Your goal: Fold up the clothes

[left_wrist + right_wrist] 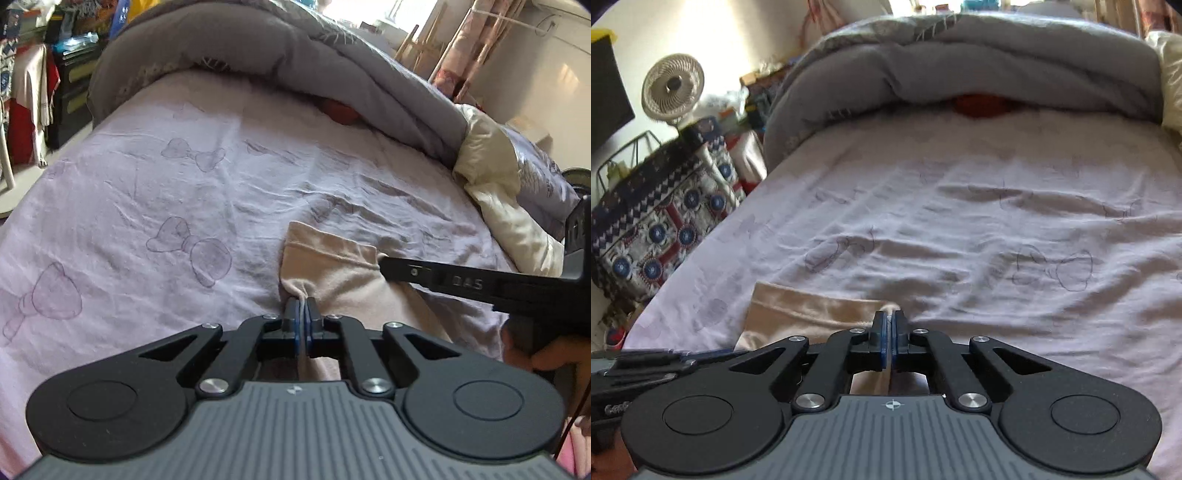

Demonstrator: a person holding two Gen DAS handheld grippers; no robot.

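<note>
Left fingers (304, 308) pinch beige garment (332, 273) edge; right fingers (891, 320) apparently likewise.

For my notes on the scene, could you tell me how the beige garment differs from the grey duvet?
The beige garment is small and lies near on the sheet; the grey duvet is bulky and heaped at the far end. The garment is plain and pinched by the left gripper and right gripper; the duvet is patterned and untouched. Both rest on the bed.

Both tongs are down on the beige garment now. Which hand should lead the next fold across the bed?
Probably the left. The left tongs are visibly pinched on the beige cotton garment, fabric bunched between the pads. The right tongs look shut at its far corner with less cloth showing, so that hold seems less sure.
</note>
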